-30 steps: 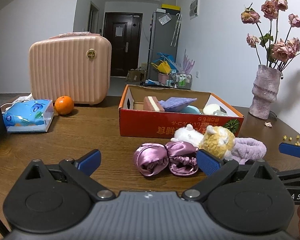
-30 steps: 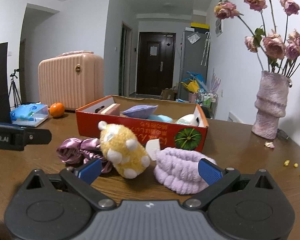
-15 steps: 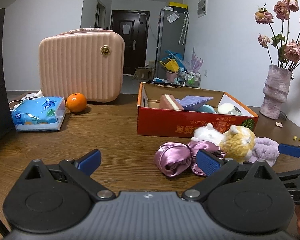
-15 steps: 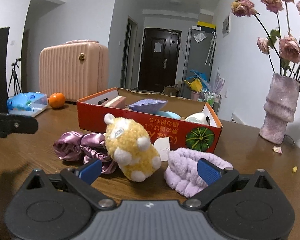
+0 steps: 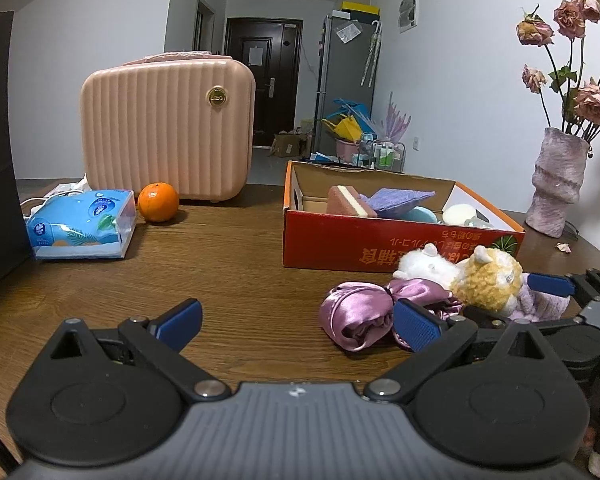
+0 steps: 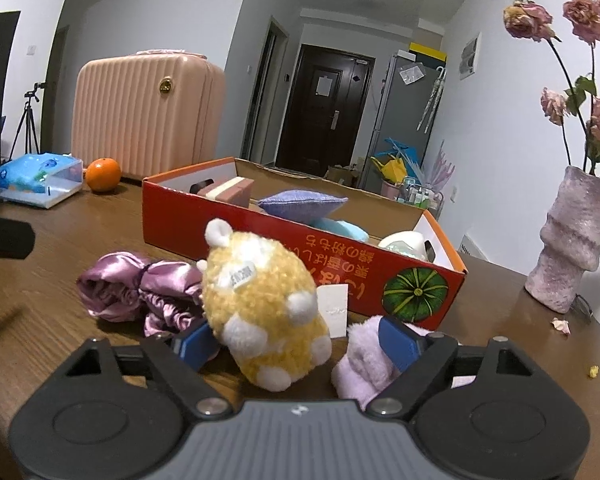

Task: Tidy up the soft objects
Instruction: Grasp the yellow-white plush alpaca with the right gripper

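Right wrist view, items placed relative to the red cardboard box (image 6: 260, 248):

- Yellow plush toy (image 6: 264, 308): on the wooden table (image 6: 80, 240), just in front of the box, lying between the fingers of the right gripper (image 6: 296, 342). The jaws have just been closing around it; the left pad looks close against its side, the right pad sits on the headband side, and a firm grip cannot be confirmed.
- White paper tag (image 6: 333, 308): beside the toy, leaning toward the box front.
- Lilac fleece headband (image 6: 360, 364): in front of the box, touching the toy's right side, partly under the right finger.
- Purple satin scrunchie (image 6: 140, 292): in front of the box, just left of the toy.
- Inside the box: a pink-and-cream sponge block (image 6: 228, 192), a purple cushion (image 6: 302, 204), a blue soft item and a white item.
- Orange (image 6: 103, 175), tissue pack (image 6: 36, 178) and pink case (image 6: 144, 116): left of and behind the box.
- Vase of dried roses (image 6: 568, 240): right of the box.

Left wrist view:

- Left gripper (image 5: 296, 322): jaws wide apart, holding nothing, over bare table in front of the box; its right finger lies just beside the scrunchie (image 5: 360, 314).
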{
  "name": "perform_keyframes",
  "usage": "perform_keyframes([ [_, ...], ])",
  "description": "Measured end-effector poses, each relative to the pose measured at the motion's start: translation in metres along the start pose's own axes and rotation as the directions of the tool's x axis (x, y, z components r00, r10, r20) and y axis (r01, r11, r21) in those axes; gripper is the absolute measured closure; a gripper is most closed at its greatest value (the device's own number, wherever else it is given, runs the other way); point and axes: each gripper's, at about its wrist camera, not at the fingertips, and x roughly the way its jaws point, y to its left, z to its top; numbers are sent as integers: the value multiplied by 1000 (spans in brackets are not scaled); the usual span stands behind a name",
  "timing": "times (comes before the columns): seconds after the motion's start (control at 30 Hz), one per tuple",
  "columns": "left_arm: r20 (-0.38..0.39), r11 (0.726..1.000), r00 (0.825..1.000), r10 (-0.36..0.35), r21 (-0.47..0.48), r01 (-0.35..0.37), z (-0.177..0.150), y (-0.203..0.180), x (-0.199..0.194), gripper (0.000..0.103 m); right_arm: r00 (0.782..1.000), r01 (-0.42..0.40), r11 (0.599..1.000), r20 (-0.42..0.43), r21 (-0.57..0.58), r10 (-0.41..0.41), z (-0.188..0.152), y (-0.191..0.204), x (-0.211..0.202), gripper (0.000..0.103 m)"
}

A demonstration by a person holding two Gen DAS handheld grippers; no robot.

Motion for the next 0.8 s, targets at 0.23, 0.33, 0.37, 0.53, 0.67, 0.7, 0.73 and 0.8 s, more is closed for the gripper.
perform_keyframes([
  [0.23,-5,1000,1000,0,-2,0,-1,1,1,0,1000,-6,1000,-9,-11,6,4,-1,14,18],
  [0.33,-5,1000,1000,0,-1,0,-1,1,1,0,1000,-12,1000,-10,-18,12,5,-1,19,20],
  [0.37,-7,1000,1000,0,-1,0,-1,1,2,0,1000,-19,1000,-10,-21,19,6,-1,20,24],
  [0.53,-12,1000,1000,3,-2,-3,-2,1,4,0,998,-51,998,-28,-31,50,6,2,29,45],
  [0.67,-13,1000,1000,1,-1,-1,-2,0,4,0,998,-53,998,-26,-30,53,7,3,29,47],
  [0.7,-13,1000,1000,1,0,-1,-3,0,4,0,998,-54,998,-24,-27,54,7,2,29,48],
  [0.73,-13,1000,1000,0,0,0,-3,0,4,0,998,-55,998,-23,-25,54,7,2,29,49],
  [0.8,-13,1000,1000,-3,2,3,-3,0,4,0,998,-54,998,-18,-21,54,7,1,28,50],
])
